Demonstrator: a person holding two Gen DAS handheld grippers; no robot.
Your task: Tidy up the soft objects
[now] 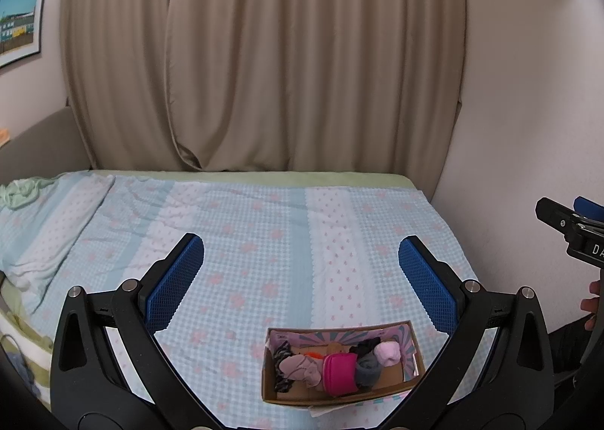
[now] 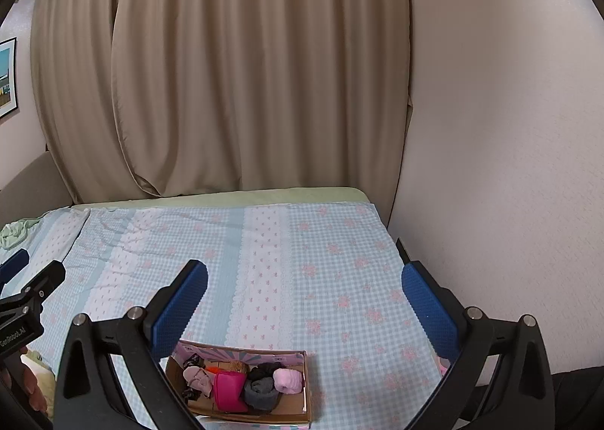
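A: Checked bedspread point(image 1: 264, 233), wide and bare of loose soft things. Any left to sort?

B: None visible. Cardboard box point(image 1: 413, 343) at six o'clock on the spread, already packed: magenta roll point(image 1: 339, 371), grey roll point(image 1: 368, 373), pale pink roll point(image 1: 389, 351), beige sock point(image 1: 300, 367).

A: Nearly finished, then, judging by that. Grippers?

B: Left gripper point(image 1: 302, 279) and right gripper point(image 2: 304, 298) above the bed, jaws wide apart, gripping nothing.
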